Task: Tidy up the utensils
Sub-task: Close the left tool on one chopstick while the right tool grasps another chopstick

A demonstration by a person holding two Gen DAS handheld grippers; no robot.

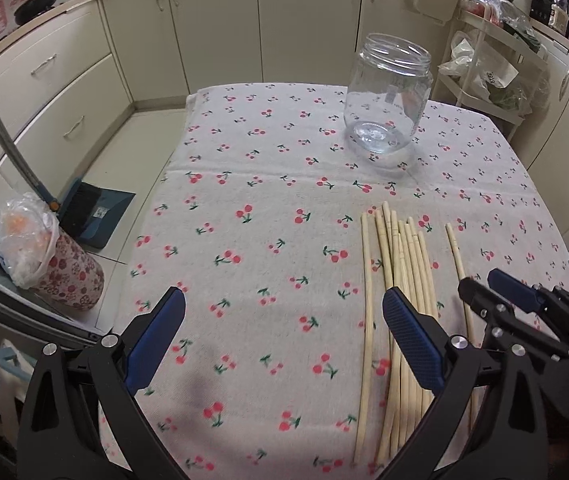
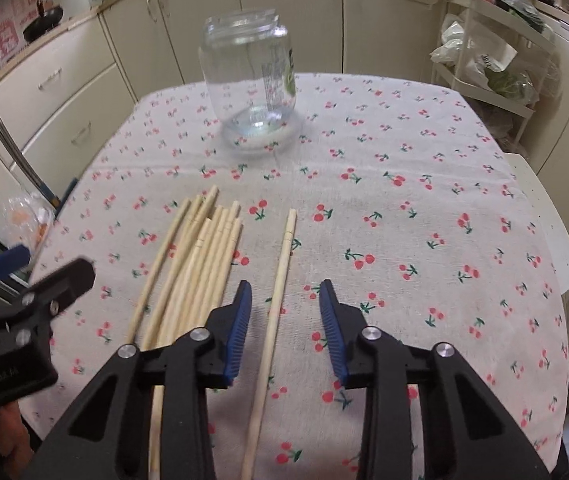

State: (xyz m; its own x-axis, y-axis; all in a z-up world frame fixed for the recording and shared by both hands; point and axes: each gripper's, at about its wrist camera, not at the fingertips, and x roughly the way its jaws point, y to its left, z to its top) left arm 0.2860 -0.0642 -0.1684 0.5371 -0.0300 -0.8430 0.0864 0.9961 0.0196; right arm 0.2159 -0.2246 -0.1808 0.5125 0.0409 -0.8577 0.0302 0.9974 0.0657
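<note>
Several pale wooden chopsticks (image 1: 402, 280) lie in a loose bundle on the cherry-print tablecloth (image 1: 264, 240); the bundle also shows in the right wrist view (image 2: 200, 256). One single chopstick (image 2: 278, 288) lies apart to their right, also seen in the left wrist view (image 1: 460, 264). A clear empty jar (image 1: 388, 94) stands upright at the far side, also in the right wrist view (image 2: 250, 80). My left gripper (image 1: 284, 316) is open and empty, left of the bundle. My right gripper (image 2: 284, 300) is open, its jaws either side of the single chopstick, just above it.
Cream kitchen cabinets (image 1: 212, 20) ring the table. A white rack with bags (image 1: 492, 68) stands at the far right. A floral bin with a plastic bag (image 1: 56, 264) and a blue dustpan (image 1: 96, 212) sit on the floor to the left.
</note>
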